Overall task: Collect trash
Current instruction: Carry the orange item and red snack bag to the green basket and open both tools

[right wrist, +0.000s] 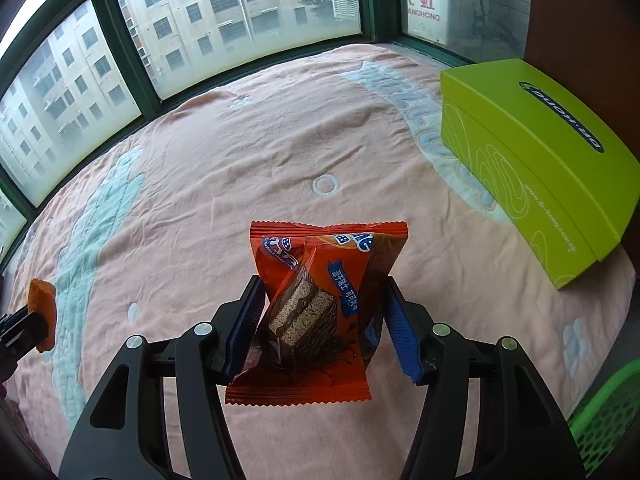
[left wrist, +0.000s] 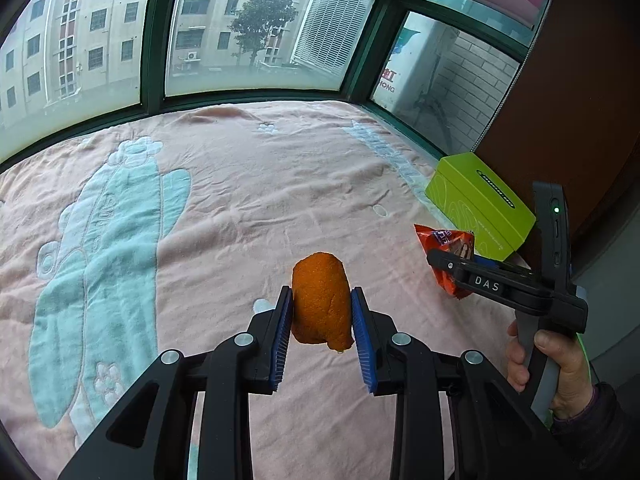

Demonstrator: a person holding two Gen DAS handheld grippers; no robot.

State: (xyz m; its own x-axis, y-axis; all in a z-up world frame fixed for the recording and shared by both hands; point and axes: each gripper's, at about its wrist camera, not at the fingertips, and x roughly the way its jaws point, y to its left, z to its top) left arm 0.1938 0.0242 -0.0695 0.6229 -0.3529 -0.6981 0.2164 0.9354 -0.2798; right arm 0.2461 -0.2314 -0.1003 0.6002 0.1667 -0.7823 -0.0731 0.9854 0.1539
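Above the pink blanket (left wrist: 248,184), left gripper (left wrist: 322,322) pinches an orange peel (left wrist: 320,304) tight between blue pads; right gripper (right wrist: 324,324) clamps an orange snack wrapper (right wrist: 316,304), green box (right wrist: 540,160) nearby.

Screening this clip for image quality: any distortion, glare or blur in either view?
Left wrist view: strong fisheye bowing of the window frame, soft even daylight, orange peel in the left hand-held gripper sharp. Right wrist view: same curvature, snack wrapper in the right hand-held gripper crisp with legible print, green box bent by the lens, no harsh glare.
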